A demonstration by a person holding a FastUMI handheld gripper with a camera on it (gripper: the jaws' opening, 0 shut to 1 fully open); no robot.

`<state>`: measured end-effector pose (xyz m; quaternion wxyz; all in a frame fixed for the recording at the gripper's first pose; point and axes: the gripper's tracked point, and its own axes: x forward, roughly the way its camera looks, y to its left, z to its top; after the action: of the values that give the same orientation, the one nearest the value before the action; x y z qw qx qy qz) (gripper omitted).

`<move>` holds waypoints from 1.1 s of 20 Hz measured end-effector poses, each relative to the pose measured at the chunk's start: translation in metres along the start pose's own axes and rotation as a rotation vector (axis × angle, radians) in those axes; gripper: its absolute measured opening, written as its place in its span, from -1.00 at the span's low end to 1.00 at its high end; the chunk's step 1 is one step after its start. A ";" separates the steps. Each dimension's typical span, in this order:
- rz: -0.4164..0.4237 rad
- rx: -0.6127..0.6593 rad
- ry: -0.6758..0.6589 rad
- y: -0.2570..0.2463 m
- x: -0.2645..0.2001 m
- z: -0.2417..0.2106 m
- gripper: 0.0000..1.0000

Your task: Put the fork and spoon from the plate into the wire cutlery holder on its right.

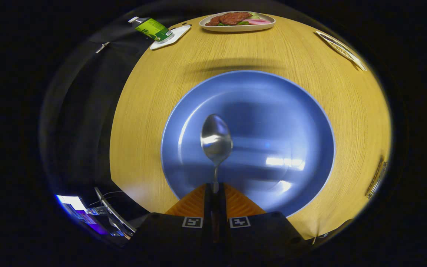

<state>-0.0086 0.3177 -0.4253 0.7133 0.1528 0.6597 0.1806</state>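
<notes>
The gripper [215, 189] has its two fingers closed tight on the handle of the spoon [216, 139], gripping it low down so the bowl sticks out ahead and stays level, which should make it easy to tip handle-first or bowl-first into a holder. Under the spoon lies the blue plate [272, 111], with no fork on it, so I judge the spoon is the piece in hand now. Beyond it on the wooden table [150, 111] sit a dish of food [237, 26] and a green tube [153, 29], well apart from the plate.
</notes>
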 end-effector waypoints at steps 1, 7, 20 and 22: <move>0.030 -0.006 0.012 0.000 -0.005 -0.002 -0.78; 0.175 0.046 -0.029 -0.016 -0.063 0.003 -0.84; 0.201 0.083 -0.195 -0.130 -0.252 -0.018 -0.84; 0.157 0.089 -0.203 -0.160 -0.267 -0.026 -0.84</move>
<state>-0.0425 0.0530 -0.2639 0.7524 0.2532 0.5776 0.1900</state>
